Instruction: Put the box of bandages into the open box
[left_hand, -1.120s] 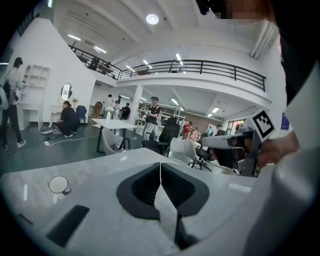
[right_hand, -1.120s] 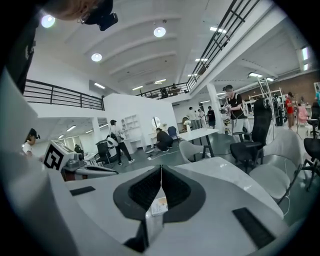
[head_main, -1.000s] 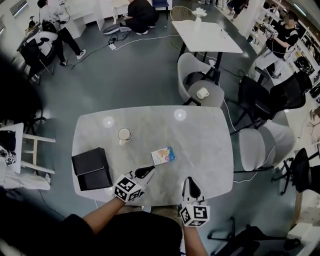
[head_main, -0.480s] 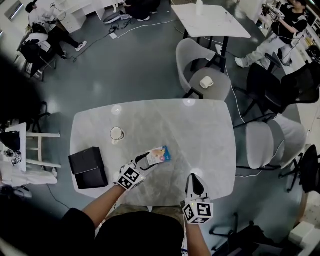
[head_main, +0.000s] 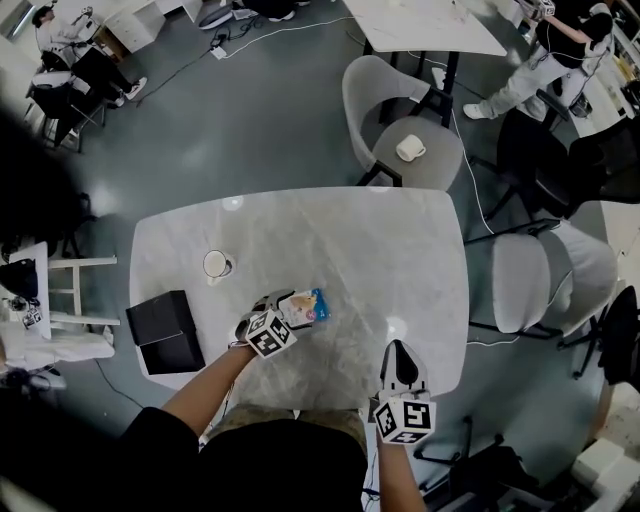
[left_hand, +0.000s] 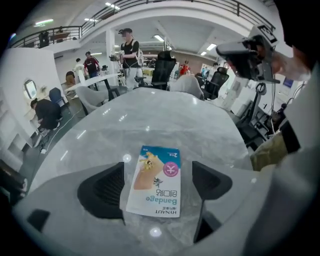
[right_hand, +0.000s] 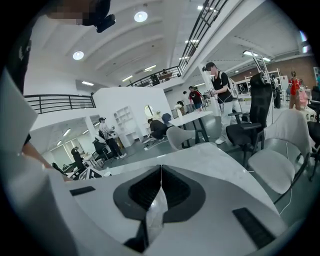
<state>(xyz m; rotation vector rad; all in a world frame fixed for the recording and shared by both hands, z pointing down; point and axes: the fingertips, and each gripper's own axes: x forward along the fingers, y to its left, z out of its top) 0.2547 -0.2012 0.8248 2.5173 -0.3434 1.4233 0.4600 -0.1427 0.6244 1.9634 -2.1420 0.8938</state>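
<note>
Left gripper (left_hand: 157, 176), shut a second ago, now astride the flat white-and-blue bandage box (head_main: 305, 306), jaws opening, not pressing it, bandage box lying right of the open black box (head_main: 165, 332), right gripper (right_hand: 161, 172) clenched empty farther right

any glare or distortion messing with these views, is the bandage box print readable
Head view: fisheye bends the table edges, lamp glare spots on its top. Left gripper view: bandage box sharp and readable, small glare dots beside it, dark corners. Right gripper view: strong barrel distortion, dark corners.
</note>
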